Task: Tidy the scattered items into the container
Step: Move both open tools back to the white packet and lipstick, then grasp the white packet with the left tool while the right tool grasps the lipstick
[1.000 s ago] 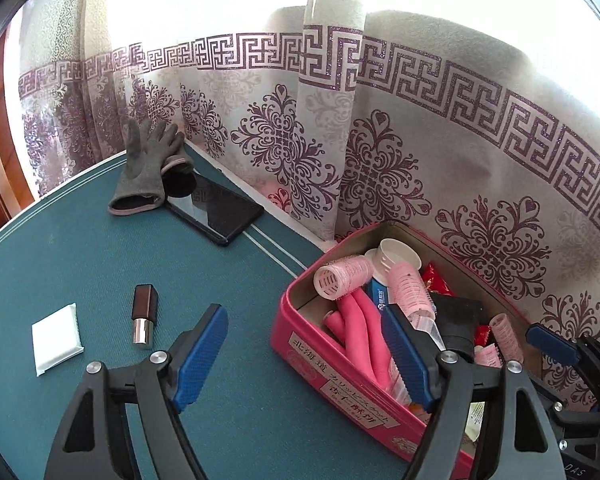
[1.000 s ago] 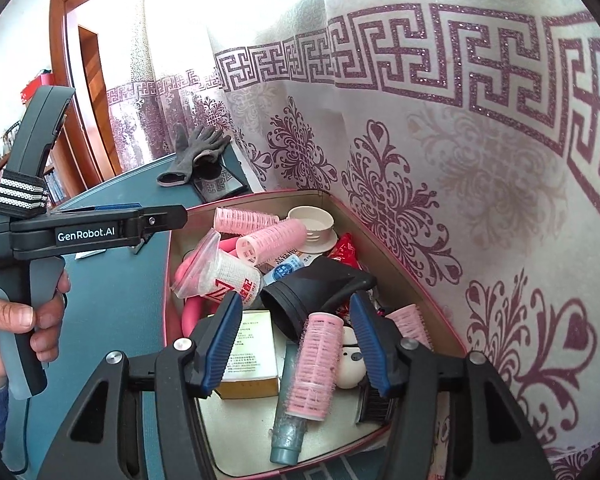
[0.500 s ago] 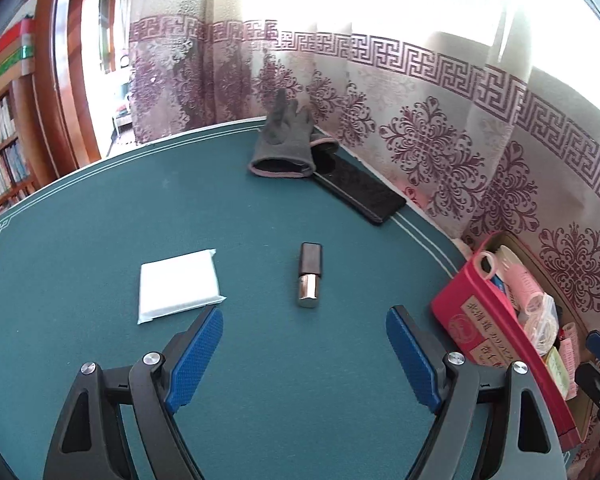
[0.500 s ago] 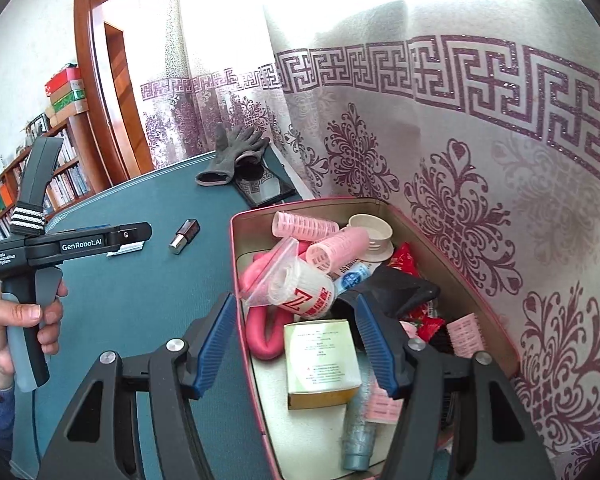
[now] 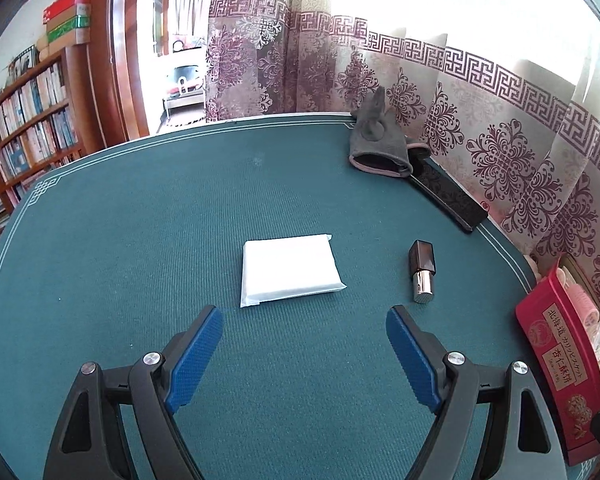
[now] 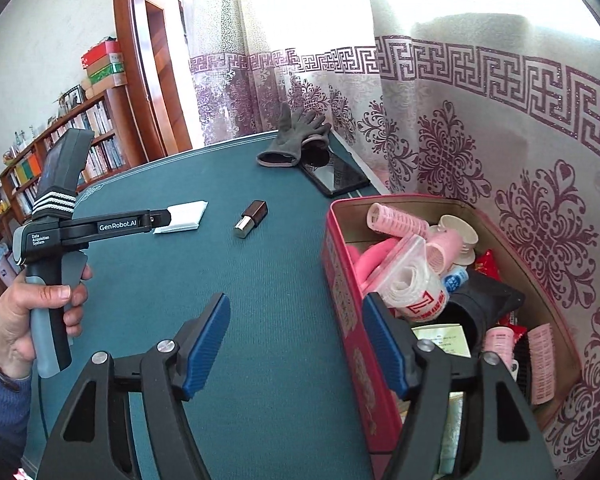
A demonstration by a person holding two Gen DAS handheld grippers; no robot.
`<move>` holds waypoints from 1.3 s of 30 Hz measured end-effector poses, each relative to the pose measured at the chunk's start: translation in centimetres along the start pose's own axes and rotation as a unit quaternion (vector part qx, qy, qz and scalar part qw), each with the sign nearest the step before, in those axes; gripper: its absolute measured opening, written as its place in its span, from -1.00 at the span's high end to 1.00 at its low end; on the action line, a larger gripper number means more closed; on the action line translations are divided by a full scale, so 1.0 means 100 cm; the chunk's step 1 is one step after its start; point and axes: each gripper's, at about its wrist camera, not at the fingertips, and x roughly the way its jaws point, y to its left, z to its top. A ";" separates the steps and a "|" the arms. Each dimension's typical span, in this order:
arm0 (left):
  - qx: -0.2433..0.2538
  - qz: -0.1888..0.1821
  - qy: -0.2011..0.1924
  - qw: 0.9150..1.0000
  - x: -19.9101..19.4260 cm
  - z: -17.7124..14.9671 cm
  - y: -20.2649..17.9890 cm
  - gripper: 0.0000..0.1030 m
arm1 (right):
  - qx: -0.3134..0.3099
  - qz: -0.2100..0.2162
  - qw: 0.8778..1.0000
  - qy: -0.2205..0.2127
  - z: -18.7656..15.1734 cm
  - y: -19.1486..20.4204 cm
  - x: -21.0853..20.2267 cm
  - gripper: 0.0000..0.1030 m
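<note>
The left gripper (image 5: pixel 304 336) hangs over the green table (image 5: pixel 140 240) with its jaws spread wide and nothing between them. Just past its tips lies a flat white packet (image 5: pixel 290 270). A small lipstick (image 5: pixel 422 272) lies to the right of it. The right gripper (image 6: pixel 296 340) has jaws that are opening, with nothing between them. It sits by the red box (image 6: pixel 348 280), which is full of pink rollers (image 6: pixel 398 222). A grey glove (image 5: pixel 378 140) rests on a black phone (image 5: pixel 448 196) by the curtain.
</note>
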 end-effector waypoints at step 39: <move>0.002 0.012 0.043 0.999 0.088 0.037 0.013 -1.00 | -0.033 0.048 0.998 0.038 0.012 0.049 0.067 -0.54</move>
